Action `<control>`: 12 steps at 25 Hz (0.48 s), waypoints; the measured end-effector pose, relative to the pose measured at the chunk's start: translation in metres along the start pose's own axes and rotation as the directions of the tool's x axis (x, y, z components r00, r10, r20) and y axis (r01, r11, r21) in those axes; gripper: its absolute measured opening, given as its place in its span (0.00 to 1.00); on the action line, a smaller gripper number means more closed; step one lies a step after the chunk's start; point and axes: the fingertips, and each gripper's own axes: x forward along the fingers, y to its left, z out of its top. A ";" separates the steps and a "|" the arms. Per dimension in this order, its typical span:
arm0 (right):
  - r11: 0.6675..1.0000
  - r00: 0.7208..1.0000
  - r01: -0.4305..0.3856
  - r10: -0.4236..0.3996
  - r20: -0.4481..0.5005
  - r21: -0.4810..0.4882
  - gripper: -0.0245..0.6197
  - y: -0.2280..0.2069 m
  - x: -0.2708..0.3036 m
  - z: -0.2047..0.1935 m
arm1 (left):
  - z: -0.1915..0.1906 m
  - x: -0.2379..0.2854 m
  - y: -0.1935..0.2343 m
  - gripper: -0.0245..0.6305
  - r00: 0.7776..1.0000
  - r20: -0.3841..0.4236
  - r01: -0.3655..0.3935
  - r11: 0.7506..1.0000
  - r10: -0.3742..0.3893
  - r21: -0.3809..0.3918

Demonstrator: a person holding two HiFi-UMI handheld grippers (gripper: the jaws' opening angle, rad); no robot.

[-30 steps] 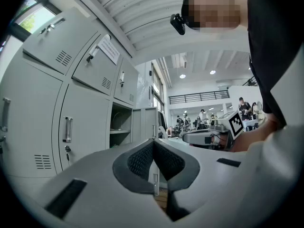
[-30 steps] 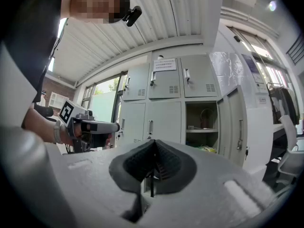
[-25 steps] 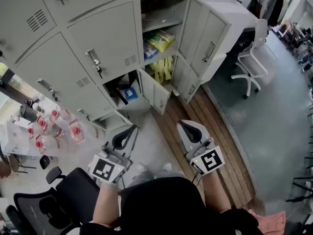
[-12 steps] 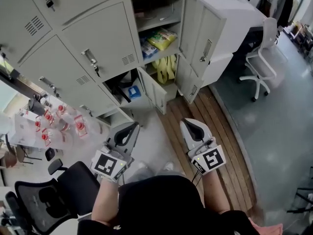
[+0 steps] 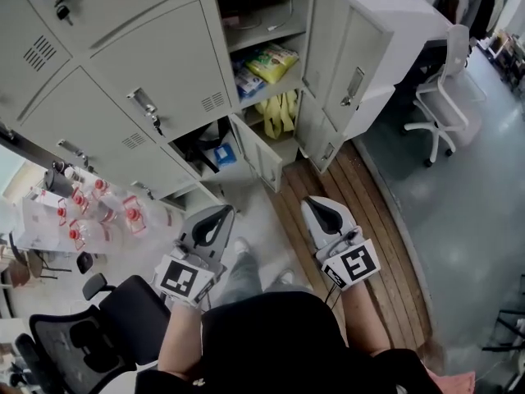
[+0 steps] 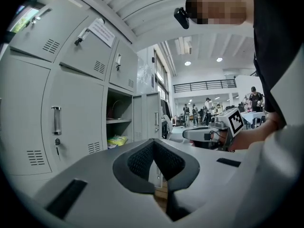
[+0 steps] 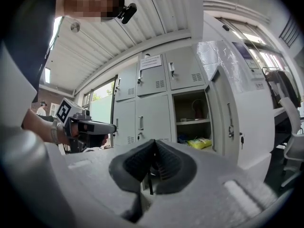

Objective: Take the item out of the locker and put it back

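Observation:
The open locker (image 5: pixel 264 25) stands ahead of me with its door (image 5: pixel 349 52) swung right. On its shelf lie a yellow-green snack bag (image 5: pixel 271 62) and a blue packet (image 5: pixel 245 81); a yellow item (image 5: pixel 276 114) hangs in the compartment below. My left gripper (image 5: pixel 222 213) and right gripper (image 5: pixel 311 207) are held low, side by side, well short of the locker. Both are shut with nothing between the pads. The left gripper view shows the bag (image 6: pixel 116 140) past the left gripper's (image 6: pixel 153 143) jaws. In the right gripper view the bag (image 7: pixel 200 143) lies past the right gripper's (image 7: pixel 154 145) jaws.
A lower locker (image 5: pixel 215 148) stands open with a blue item inside. Bottles with red caps (image 5: pixel 92 207) sit at the left. A black office chair (image 5: pixel 89 336) is at my left, a white chair (image 5: pixel 441 89) at the right. Wooden boards (image 5: pixel 365 220) cover the floor ahead.
The lockers have slid slightly up and left in the head view as I step forward; one leg now shows between the grippers. Both grippers stay shut and empty.

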 end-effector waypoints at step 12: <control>0.996 0.994 0.080 -0.084 -0.070 -0.048 0.03 -0.015 0.107 -0.009 | -0.024 0.032 0.108 0.05 0.997 0.004 0.080 0.995 -0.080 -0.059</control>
